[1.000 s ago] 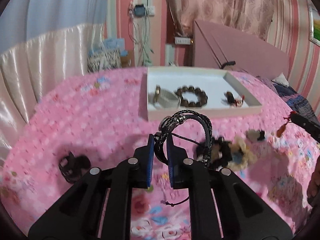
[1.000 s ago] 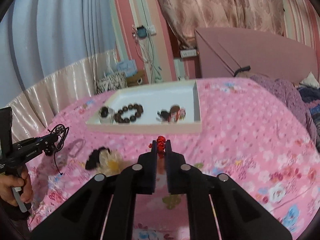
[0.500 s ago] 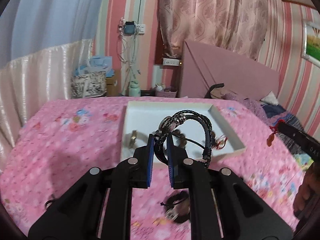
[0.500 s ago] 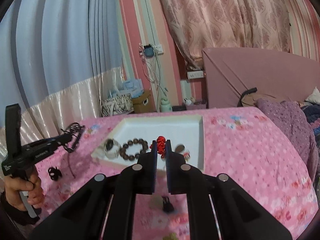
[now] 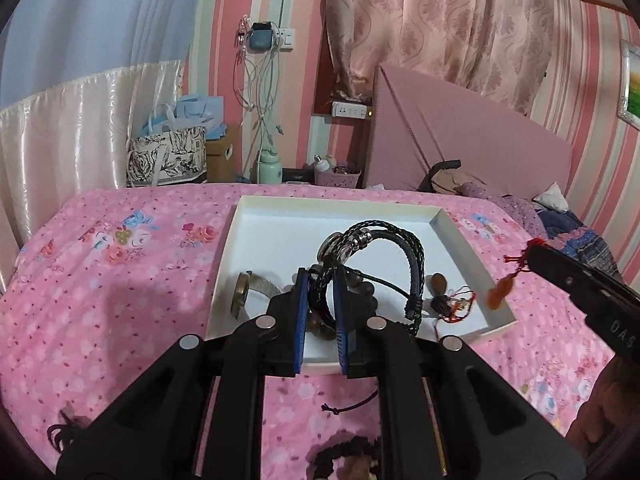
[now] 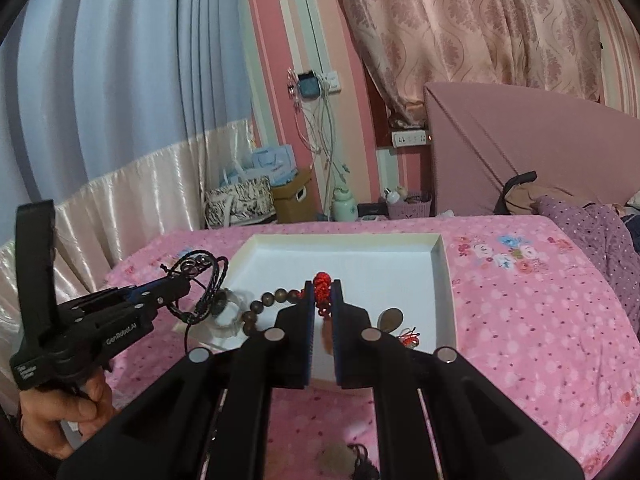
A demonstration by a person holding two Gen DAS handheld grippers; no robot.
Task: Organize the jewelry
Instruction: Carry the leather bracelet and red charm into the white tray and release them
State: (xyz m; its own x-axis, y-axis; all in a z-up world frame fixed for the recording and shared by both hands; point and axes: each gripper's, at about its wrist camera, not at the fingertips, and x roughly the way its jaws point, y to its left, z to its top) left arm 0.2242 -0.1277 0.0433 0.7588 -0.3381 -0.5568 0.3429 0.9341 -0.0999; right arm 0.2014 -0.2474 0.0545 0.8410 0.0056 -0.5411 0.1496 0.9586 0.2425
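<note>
My left gripper [image 5: 322, 280] is shut on a black braided leather bracelet [image 5: 400, 240], which loops up over the near part of the white tray [image 5: 280, 208]. In the tray lie a metal watch band [image 5: 248, 292], a brown bead bracelet [image 6: 272, 298] and a small red-string charm [image 5: 452, 304]. My right gripper [image 6: 322, 292] is shut on a red knotted cord [image 6: 321, 282]; its amber pendant [image 6: 326, 336] hangs between the fingers above the tray's near edge. The right wrist view shows the left gripper [image 6: 180, 284] at the tray's left corner, with the black bracelet [image 6: 204, 280] in it.
The tray rests on a pink floral bedspread [image 5: 120, 280]. Dark hair ties [image 5: 348, 456] and a loose black cord [image 5: 348, 404] lie on the bed near me. Purple clothing [image 6: 592, 240] is heaped at the right. Bags [image 5: 168, 156] and a headboard [image 5: 460, 140] stand beyond the bed.
Both grippers have moved forward and a little up with their items and now sit over the tray's near edge. The hair ties have dropped to the bottom of the views.
</note>
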